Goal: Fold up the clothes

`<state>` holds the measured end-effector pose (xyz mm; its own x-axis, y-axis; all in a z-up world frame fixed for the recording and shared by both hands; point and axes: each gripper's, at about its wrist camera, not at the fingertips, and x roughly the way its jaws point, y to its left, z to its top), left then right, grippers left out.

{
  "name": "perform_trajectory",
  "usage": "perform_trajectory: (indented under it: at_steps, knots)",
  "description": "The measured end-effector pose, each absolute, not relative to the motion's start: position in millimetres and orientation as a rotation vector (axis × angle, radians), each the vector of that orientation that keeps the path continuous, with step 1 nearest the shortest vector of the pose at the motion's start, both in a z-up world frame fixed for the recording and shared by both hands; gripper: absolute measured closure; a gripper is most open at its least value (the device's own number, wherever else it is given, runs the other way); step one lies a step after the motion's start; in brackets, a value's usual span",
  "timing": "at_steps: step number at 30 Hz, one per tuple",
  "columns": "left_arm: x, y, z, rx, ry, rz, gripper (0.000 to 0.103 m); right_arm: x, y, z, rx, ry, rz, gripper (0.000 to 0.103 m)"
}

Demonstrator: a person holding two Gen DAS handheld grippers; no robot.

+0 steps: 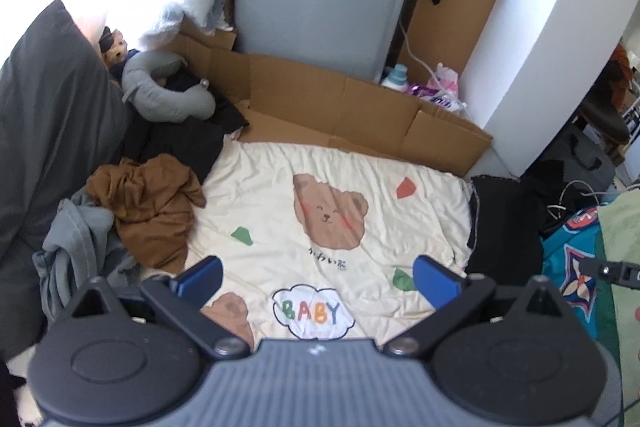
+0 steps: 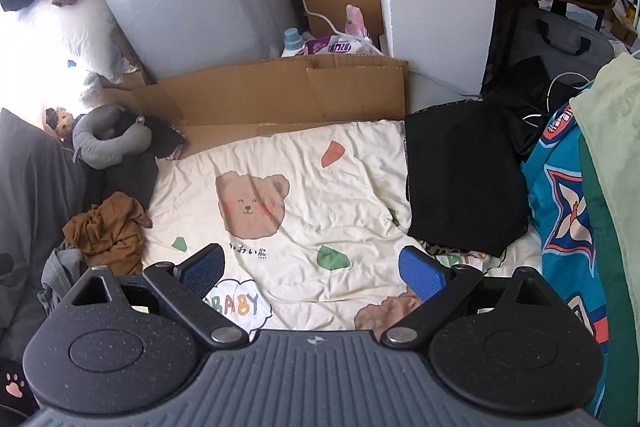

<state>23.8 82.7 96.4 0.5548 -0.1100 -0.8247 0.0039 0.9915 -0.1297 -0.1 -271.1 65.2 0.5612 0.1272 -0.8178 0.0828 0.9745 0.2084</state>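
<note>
**Both claws empty above bed**

Left claw (image 1: 318, 277) and right claw (image 2: 310, 267) both spread wide, holding nothing, hovering over the cream bear blanket (image 1: 360, 187). Brown garment (image 1: 152, 211) lies crumpled at the blanket's left edge (grey clothes (image 1: 76, 239) beside it). Folded black garment (image 2: 460, 175) sits on the right edge.

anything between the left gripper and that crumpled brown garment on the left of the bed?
Nothing visible. The left gripper is open over the cream bear blanket, and the brown garment lies ahead to its left, on top of the pile beside a grey garment. Only bare blanket lies between.
</note>
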Motion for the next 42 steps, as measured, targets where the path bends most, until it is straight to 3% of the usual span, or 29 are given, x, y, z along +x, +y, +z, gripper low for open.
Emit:
perform_trajectory:
  at_steps: [17, 42]
  knots:
    - [16, 53, 43, -0.157, 1.005, 0.045, 0.001, 10, -240, 33, 0.121, 1.036, 0.116, 0.006]
    - [41, -5, 15, -0.011, 1.065, 0.097, 0.001, 17, -236, 8, 0.075, 1.095, 0.129, 0.006]
